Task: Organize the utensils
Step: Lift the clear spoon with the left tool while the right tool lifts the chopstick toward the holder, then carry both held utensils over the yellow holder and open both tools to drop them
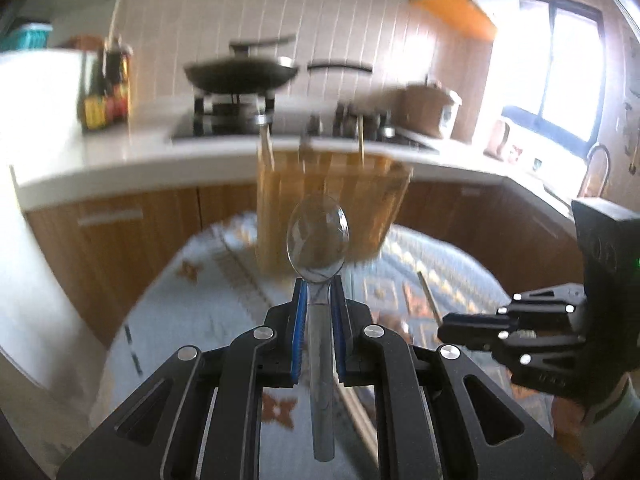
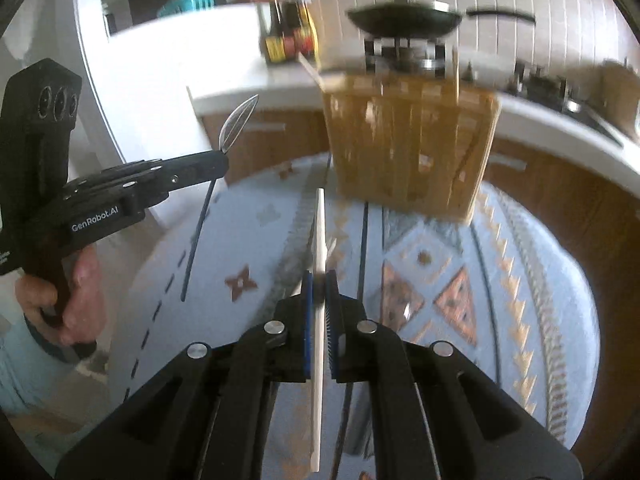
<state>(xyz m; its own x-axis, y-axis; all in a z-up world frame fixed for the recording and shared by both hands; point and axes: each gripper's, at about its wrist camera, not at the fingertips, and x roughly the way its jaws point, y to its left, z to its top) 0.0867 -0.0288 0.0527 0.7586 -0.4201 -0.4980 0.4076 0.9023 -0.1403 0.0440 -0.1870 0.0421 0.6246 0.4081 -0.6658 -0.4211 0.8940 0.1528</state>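
My left gripper (image 1: 319,285) is shut on a metal spoon (image 1: 318,236), bowl pointing forward, held above the table; it also shows in the right wrist view (image 2: 239,122). My right gripper (image 2: 319,280) is shut on a pale chopstick (image 2: 319,240) that points ahead. A wooden slatted utensil holder (image 2: 408,148) stands at the far side of the table, ahead of both grippers; it also shows in the left wrist view (image 1: 332,208) with several sticks in it. The right gripper appears at the right of the left wrist view (image 1: 444,326).
The round table has a pale blue patterned cloth (image 2: 440,280). A chopstick (image 1: 428,294) lies on it near the right gripper. Behind is a white counter (image 1: 120,152) with a stove, a black pan (image 1: 242,74) and sauce bottles (image 1: 106,92).
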